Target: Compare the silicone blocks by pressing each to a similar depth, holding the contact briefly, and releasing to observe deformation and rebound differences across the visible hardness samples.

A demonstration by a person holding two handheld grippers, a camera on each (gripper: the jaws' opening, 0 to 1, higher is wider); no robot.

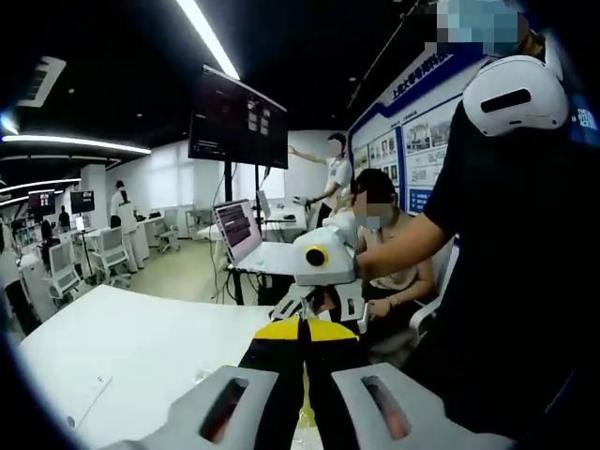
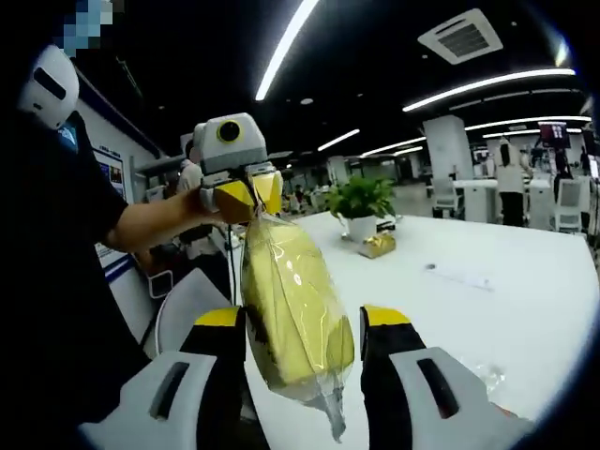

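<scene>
Overhead, both grippers are holding a plastic-wrapped yellow block (image 2: 292, 309) above the white tabletop (image 2: 487, 272): left gripper (image 2: 246, 199) pinching the wrap's top, right gripper (image 2: 305, 323) spread around it.

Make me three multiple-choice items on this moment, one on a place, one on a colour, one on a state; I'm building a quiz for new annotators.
1. Where does the potted plant stand?
A. on the white table
B. on the floor
C. on a chair

2. What colour is the wrapped block?
A. blue
B. yellow
C. red

3. How does the left gripper hold in the right gripper view?
A. wide open, away from the block
B. shut on the top of the block's clear wrap
C. lying on the table

Answers:
1. A, the plant's white pot sits on the tabletop beside a small gold thing.
2. B, the block shows yellow through its clear film.
3. B, its yellow-tipped jaws pinch the wrap's top, while the right gripper has its jaws on either side of the block.
</scene>
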